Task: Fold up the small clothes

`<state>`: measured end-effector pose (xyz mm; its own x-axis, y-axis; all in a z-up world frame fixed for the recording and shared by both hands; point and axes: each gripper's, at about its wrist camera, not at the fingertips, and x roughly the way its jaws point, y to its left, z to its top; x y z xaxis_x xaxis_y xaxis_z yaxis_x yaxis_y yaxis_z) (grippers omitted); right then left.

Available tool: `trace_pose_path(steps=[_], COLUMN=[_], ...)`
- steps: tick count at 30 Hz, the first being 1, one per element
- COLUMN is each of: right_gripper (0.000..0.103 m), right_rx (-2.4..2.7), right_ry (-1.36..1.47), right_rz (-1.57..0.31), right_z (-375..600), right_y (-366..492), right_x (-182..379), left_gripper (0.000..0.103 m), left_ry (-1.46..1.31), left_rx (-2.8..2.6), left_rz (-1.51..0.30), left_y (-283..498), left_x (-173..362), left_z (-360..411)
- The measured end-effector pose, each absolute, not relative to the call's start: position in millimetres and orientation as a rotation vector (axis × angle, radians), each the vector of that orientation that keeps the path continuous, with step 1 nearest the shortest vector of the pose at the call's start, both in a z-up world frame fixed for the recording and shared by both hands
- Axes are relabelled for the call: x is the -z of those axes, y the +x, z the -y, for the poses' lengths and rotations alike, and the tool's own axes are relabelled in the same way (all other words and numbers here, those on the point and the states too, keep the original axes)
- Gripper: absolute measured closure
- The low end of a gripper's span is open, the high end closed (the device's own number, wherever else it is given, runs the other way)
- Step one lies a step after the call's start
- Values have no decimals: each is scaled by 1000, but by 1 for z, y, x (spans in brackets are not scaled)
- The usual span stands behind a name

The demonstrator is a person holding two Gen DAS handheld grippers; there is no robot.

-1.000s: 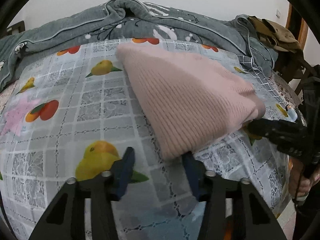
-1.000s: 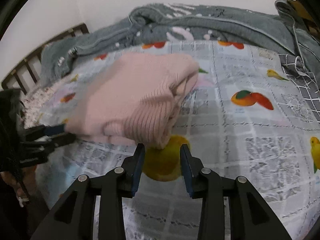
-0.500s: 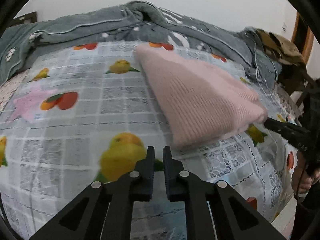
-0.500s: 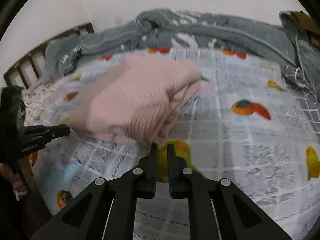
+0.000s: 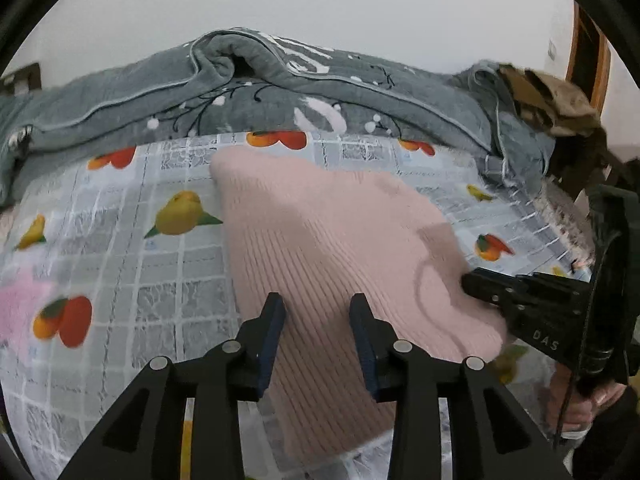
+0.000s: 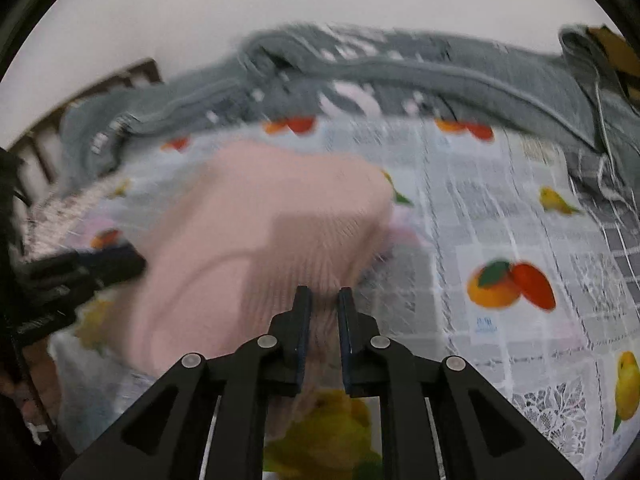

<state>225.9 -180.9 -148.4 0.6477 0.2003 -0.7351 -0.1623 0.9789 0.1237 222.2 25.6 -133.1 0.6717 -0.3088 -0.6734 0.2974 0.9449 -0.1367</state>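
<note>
A folded pink knit sweater (image 5: pixel 328 248) lies on the bed's fruit-print sheet (image 5: pixel 132 264), near its front edge. The left tool (image 5: pixel 317 322) hovers over the sweater's near end, jaws spread and empty. The right tool (image 6: pixel 323 310), jaws narrowly parted, pinches a fold of the sweater's corner, though blur obscures contact. A grey quilt (image 5: pixel 280 92) is bunched along the far edge.

soft even light; right view perhaps motion-blurred; fisheye edges bend.
</note>
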Motion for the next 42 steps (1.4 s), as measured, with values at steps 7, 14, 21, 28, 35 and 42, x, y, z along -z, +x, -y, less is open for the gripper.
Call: trace_pose_path(steps=[7,14,21,28,35,42], right_gripper=[91,89,89,89,62,49], right_rx=[-229,-214,-188,-177,-81,-36], right_ry=[97,95,99,121,84,45], right_rz=[-814,-822,-861,-866,-860,-790], right_z=[193,185,187,192,196,195], right_y=[222,232,229,199,162,119], right_x=[142,147,149,138,98,31], left_gripper=[67,51,50,50,45,28], left_ry=[-38,-30,-63,-48,-71,-75], left_rx=[348,311,320,309,214,158], left_rz=[-729,-765,-790,-820,-803,-768], left_y=[225,238,234,209,174,134], left_x=[126,138,140,136,96,39], left_z=[-31,-26,-32,-31,-32,-25])
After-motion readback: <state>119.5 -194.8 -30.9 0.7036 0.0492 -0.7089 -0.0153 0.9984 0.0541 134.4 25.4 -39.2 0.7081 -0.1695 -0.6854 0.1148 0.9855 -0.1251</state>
